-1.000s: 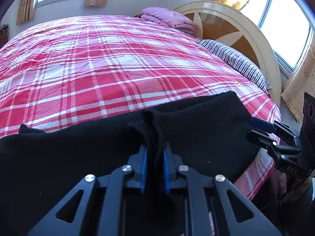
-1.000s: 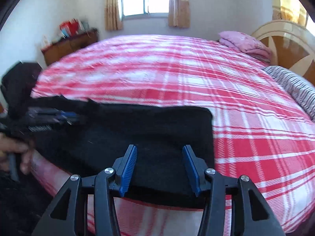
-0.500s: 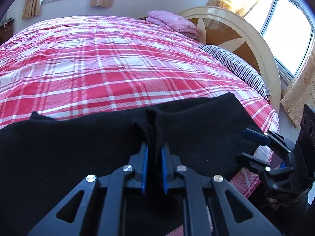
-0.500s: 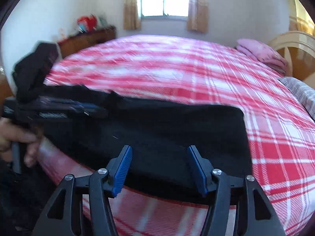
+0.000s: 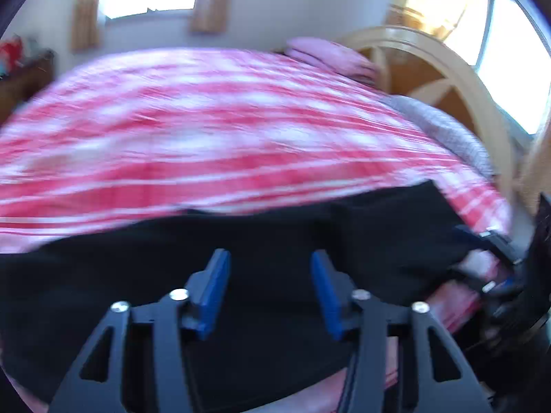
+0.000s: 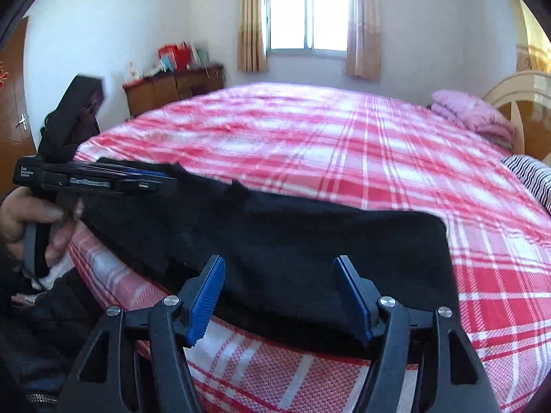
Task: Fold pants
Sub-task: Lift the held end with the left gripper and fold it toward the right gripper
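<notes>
We count one pair of black pants (image 6: 310,251) here, lying flat along the near edge of the bed (image 6: 344,144), long axis running left to right, the squared-off end pointing right. One red-and-white checked sheet covers the bed, with one folded pink blanket (image 6: 471,113) and one striped pillow (image 6: 530,175) at the far right by the one curved headboard (image 5: 458,79). Two grippers are in play. Our left gripper (image 5: 270,289) has just been opening its jaws: the blue pads now stand apart above the dark cloth, nothing pinched between them, though that view is blurred. From the right we see it side-on, a hand (image 6: 31,220) around its handle, over the left end of the pants. Our right gripper (image 6: 280,294) has just been widening too, jaws apart over the near hem, pads not pressing the cloth. One window (image 6: 306,17) sits on the far wall, another at the right.
</notes>
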`<state>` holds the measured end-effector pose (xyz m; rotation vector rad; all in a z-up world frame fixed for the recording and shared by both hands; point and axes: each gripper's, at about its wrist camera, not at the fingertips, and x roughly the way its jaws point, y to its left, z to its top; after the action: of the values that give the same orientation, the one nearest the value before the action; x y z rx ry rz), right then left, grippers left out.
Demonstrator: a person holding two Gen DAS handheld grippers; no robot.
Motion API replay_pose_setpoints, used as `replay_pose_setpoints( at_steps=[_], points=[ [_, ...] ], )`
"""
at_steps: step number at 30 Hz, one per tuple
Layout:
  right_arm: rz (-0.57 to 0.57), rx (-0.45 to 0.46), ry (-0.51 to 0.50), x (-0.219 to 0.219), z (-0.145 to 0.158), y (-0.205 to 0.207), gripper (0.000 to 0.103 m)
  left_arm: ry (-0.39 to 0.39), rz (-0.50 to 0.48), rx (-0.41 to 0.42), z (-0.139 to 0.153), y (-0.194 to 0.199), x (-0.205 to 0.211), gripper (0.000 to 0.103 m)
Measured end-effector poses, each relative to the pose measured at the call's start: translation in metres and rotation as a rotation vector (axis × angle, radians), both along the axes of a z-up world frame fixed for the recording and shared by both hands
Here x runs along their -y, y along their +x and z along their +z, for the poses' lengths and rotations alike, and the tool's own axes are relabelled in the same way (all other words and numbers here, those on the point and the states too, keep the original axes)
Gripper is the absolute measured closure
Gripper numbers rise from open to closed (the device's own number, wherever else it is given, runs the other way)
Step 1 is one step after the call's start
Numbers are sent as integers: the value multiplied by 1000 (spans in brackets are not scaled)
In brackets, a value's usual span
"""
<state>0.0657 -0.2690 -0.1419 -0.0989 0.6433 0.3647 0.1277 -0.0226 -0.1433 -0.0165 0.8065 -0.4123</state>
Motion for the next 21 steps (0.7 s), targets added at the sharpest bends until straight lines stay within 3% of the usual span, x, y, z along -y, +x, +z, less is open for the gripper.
replay_pose_setpoints(
  at_steps=[5, 7, 10, 13, 16, 21],
  points=[
    [-19, -16, 23, 2, -4, 3, 36, 146, 219, 33, -1, -8, -101, 45],
    [-20, -15, 36, 2, -4, 3, 36, 161, 319, 14, -5, -8, -141, 45],
    [-15, -12, 32, 0, -3, 1, 36, 112, 396, -15, -15, -11, -184, 45],
    [-6, -16, 18, -5, -6, 0, 36, 53, 406, -80, -35, -14, -204, 45],
    [0, -16, 11, -8, -7, -2, 36, -39, 399, -112, -50, -16, -213, 45],
    [11, -15, 9, -10, -9, -3, 36, -77, 373, -119, -48, -13, -204, 49]
  ],
)
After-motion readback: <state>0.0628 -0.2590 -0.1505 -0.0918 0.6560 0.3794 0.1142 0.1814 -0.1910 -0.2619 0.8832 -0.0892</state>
